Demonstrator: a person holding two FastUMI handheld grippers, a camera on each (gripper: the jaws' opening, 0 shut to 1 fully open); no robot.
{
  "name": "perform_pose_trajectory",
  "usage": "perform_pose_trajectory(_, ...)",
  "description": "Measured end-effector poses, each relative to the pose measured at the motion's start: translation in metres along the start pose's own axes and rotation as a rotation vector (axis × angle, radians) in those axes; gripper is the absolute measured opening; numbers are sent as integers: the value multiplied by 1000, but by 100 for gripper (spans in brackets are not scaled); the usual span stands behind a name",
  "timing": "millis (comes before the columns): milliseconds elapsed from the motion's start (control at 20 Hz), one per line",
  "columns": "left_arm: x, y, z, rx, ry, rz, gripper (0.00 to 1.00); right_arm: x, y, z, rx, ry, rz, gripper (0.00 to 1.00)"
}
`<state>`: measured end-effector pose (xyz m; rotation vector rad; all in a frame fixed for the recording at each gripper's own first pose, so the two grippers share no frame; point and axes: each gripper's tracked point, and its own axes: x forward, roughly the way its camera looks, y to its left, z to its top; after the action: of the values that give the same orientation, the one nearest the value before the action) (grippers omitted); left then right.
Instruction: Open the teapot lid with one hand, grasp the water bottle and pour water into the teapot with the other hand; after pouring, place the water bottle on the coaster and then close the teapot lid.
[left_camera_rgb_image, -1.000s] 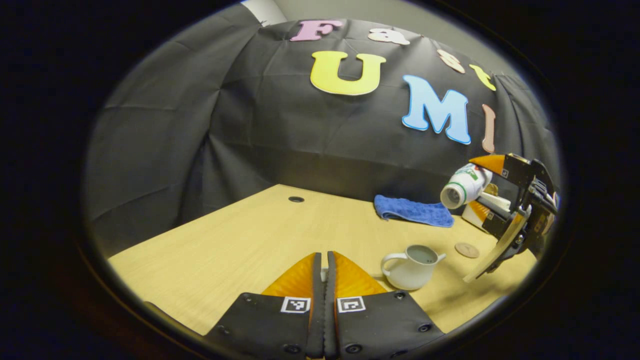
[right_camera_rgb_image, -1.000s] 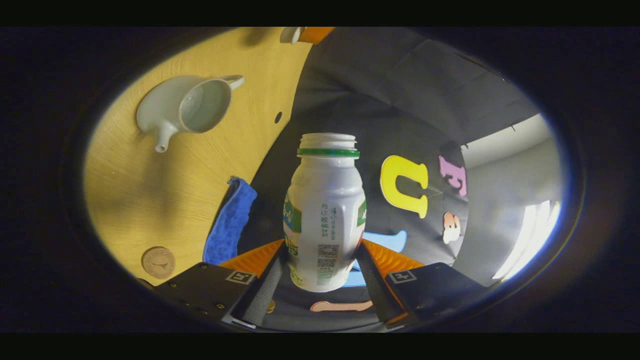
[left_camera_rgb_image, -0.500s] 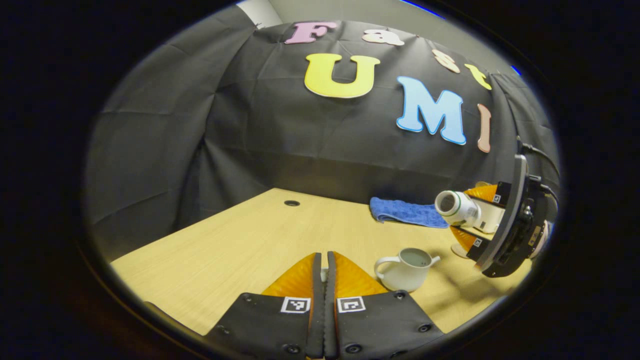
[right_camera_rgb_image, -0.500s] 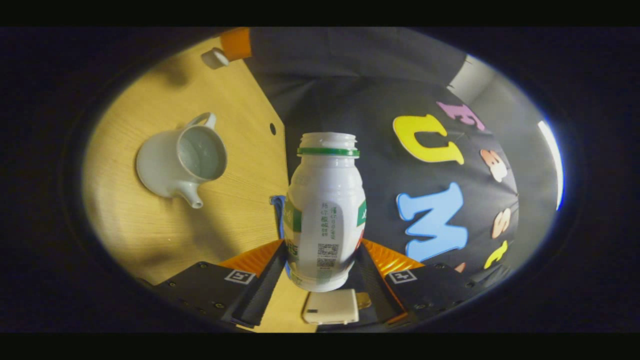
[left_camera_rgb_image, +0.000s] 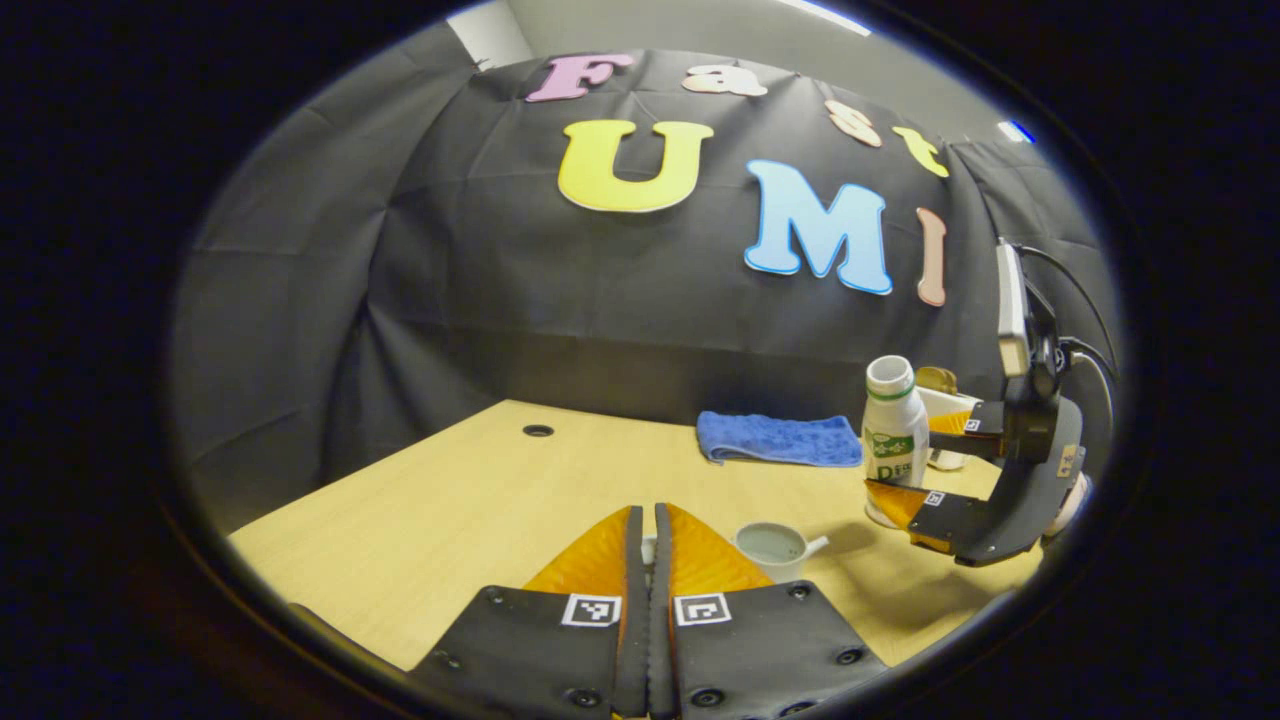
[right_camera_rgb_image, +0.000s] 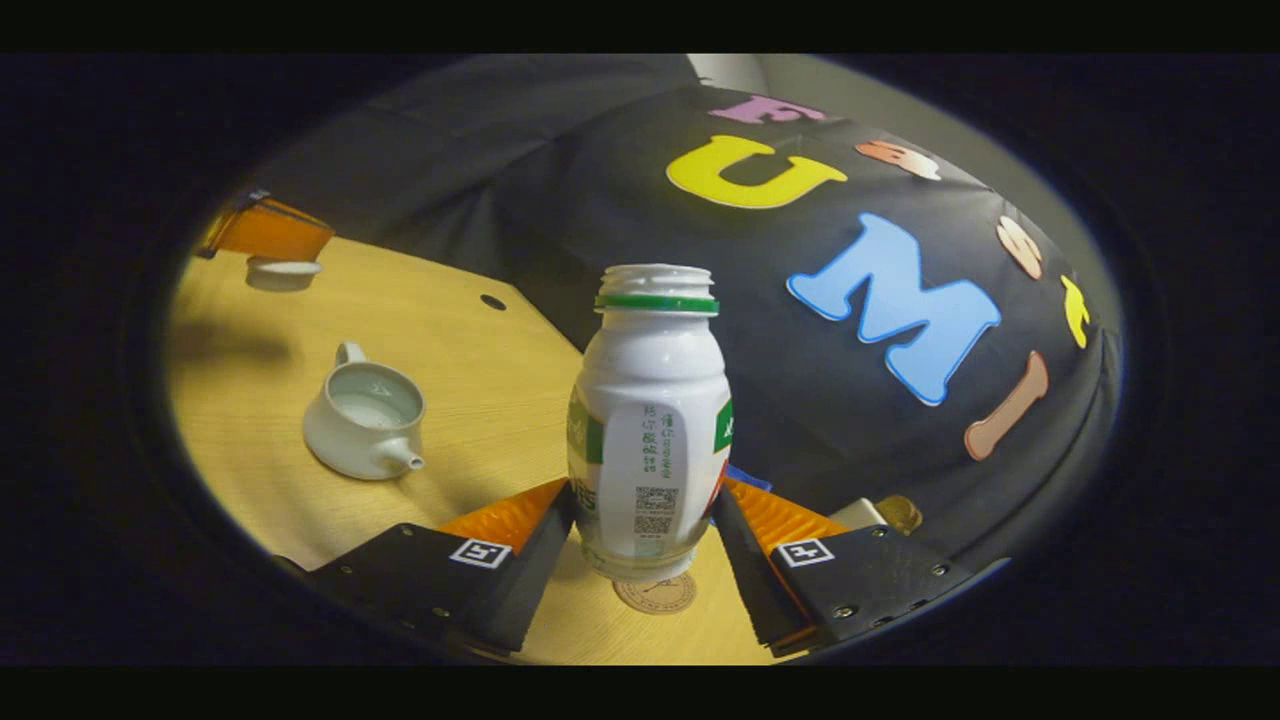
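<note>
The white water bottle (right_camera_rgb_image: 650, 430), with a green neck ring and no cap, stands upright in my right gripper (right_camera_rgb_image: 645, 500), which is shut on its lower body. Its base sits just over the round wooden coaster (right_camera_rgb_image: 655, 592); contact cannot be told. In the left gripper view the bottle (left_camera_rgb_image: 893, 435) and right gripper (left_camera_rgb_image: 925, 460) are at the right. The white teapot (right_camera_rgb_image: 365, 420) stands open with water inside, left of the bottle; in the left gripper view the teapot (left_camera_rgb_image: 775, 548) is just past my fingers. My left gripper (left_camera_rgb_image: 648, 515) is shut on the small white lid (right_camera_rgb_image: 283, 272), held above the table.
A folded blue cloth (left_camera_rgb_image: 780, 438) lies at the back of the wooden table (left_camera_rgb_image: 480, 500), beside the bottle. A white box (right_camera_rgb_image: 865, 515) and a gold object (right_camera_rgb_image: 900, 512) sit behind the coaster. A cable hole (left_camera_rgb_image: 538, 431) is in the far left of the table.
The right gripper turned the bottle from lying tilted toward the teapot to upright and brought it down over the coaster. The left gripper stayed shut on the lid.
</note>
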<state>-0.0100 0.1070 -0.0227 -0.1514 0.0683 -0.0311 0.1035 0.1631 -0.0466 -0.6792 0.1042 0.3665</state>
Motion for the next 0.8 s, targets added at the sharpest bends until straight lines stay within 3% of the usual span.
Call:
perform_pose_trajectory(350, 31, -52, 3, 63, -19, -63, 5, -13, -39, -26, 209, 26, -20, 81)
perform_pose_trajectory(400, 35, -56, 2, 67, -17, -66, 0, -16, -42, -30, 236, 31, -17, 81)
perform_pose_trajectory(450, 39, -61, 1, 70, -17, -68, 5, -18, -45, -35, 264, 36, -16, 81)
perform_pose_trajectory(800, 57, -84, -15, 99, -2, -83, 5, -37, -78, -53, 375, 33, -62, 81)
